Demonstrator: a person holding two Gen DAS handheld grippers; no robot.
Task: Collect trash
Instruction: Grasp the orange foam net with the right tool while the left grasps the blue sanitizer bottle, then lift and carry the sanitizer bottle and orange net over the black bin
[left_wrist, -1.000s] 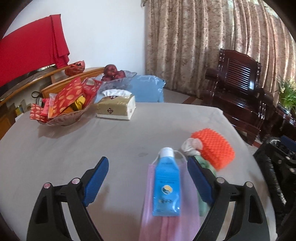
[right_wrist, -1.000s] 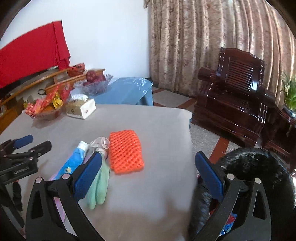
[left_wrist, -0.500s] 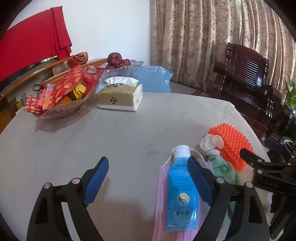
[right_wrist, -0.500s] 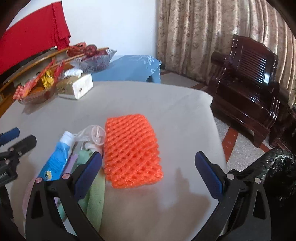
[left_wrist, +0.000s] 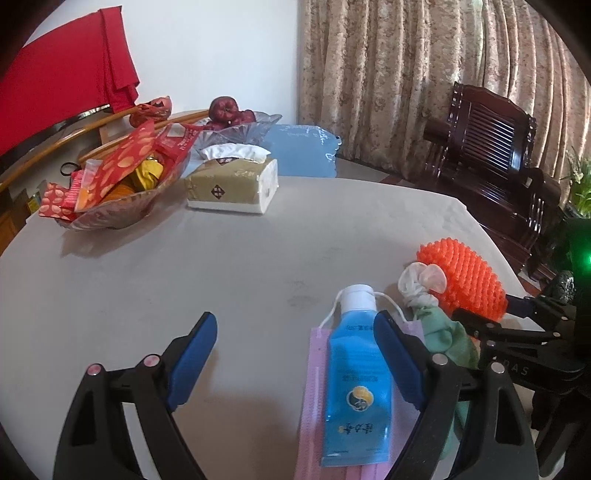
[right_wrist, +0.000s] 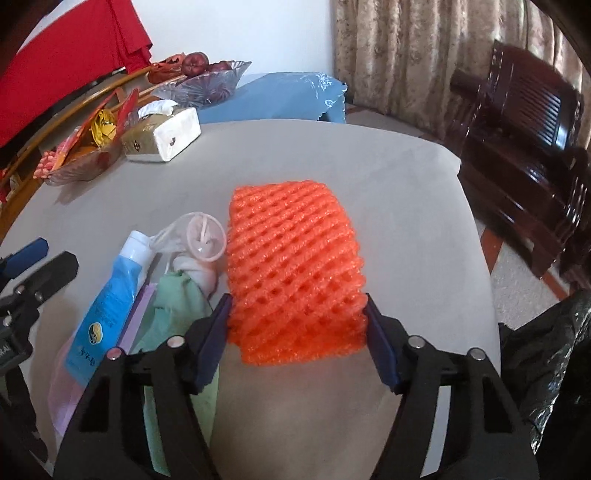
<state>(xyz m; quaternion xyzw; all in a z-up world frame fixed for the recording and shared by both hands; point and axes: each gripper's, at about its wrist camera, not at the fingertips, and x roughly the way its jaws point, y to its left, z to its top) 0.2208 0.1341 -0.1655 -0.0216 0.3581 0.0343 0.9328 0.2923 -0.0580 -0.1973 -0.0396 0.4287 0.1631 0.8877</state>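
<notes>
Spongy orange foam netting (right_wrist: 295, 266); glossy plastic blue tube (left_wrist: 356, 387); matt grey cloth over the counter (left_wrist: 221, 266); polished dark wooden chair (left_wrist: 491, 147).

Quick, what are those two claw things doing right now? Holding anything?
Left gripper: open, holding nothing, beside the blue squeeze tube.
Right gripper: closed around the orange foam net sleeve.

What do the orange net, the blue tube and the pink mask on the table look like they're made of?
Orange net: looks like soft foam mesh, matte, with open diamond cells; it sits between the right claw pads.
Blue tube: probably flexible plastic, glossy, flat-crimped end, white cap.
Pink mask: likely nonwoven fabric, matte, pleated, white ear loop.
</notes>
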